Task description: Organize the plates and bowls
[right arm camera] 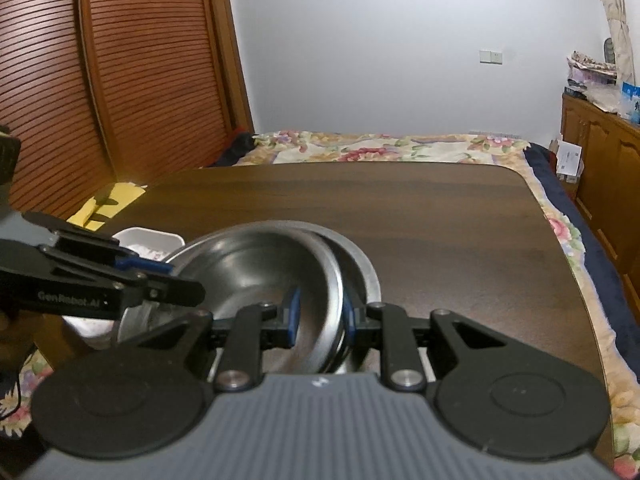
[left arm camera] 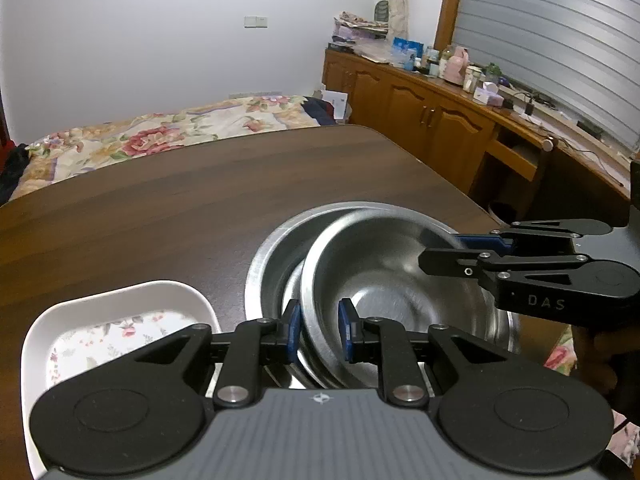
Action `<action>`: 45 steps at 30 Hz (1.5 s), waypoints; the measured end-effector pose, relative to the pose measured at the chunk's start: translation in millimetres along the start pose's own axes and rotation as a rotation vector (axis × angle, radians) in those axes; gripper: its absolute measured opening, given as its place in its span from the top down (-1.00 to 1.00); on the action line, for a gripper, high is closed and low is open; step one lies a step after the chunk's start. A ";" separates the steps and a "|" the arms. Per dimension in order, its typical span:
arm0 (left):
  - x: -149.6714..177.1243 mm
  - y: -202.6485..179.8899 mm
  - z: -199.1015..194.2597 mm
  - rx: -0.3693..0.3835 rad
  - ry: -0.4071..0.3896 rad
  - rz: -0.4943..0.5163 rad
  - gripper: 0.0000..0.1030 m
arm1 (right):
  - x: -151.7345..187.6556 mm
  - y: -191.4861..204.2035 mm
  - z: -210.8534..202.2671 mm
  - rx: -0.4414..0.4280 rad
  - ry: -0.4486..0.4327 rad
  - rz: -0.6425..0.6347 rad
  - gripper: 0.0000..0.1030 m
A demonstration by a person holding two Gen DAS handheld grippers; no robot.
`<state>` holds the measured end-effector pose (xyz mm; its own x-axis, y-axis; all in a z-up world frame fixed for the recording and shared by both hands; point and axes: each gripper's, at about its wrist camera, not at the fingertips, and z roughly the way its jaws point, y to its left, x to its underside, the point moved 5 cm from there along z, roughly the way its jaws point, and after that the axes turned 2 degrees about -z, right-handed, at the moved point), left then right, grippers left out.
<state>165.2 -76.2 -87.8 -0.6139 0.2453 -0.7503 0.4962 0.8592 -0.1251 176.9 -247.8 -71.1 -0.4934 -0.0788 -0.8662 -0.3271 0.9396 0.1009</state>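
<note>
A steel bowl (left arm camera: 392, 264) (right arm camera: 248, 264) sits tilted inside a larger steel bowl (left arm camera: 272, 256) (right arm camera: 364, 268) on the dark wooden table (left arm camera: 160, 208) (right arm camera: 400, 208). My left gripper (left arm camera: 320, 330) is shut on the inner bowl's near rim, one blue pad on each side of the wall. My right gripper (right arm camera: 320, 318) grips the rim on the opposite side in the same way. Each gripper shows in the other's view: the right gripper (left arm camera: 448, 252) reaches in from the right, the left gripper (right arm camera: 180, 284) from the left. A white floral dish (left arm camera: 120, 320) (right arm camera: 148, 240) lies left of the bowls.
A bed with a floral cover (left arm camera: 160, 140) (right arm camera: 380, 148) lies beyond the table's far edge. Wooden cabinets (left arm camera: 420, 112) with clutter on top run along the right wall. A slatted wooden door (right arm camera: 140, 80) stands to the left. Bare tabletop stretches behind the bowls.
</note>
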 end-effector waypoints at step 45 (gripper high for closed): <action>20.4 1.3 -29.6 -0.117 -0.217 -0.081 -0.74 | 17.3 -5.9 -9.4 0.106 -0.192 0.039 -0.54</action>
<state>135.2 -56.7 -84.0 -0.4964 0.0819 -0.8642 0.3683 0.9214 -0.1242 162.8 -257.9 -82.1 -0.3382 0.0139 -0.9410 -0.2190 0.9713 0.0931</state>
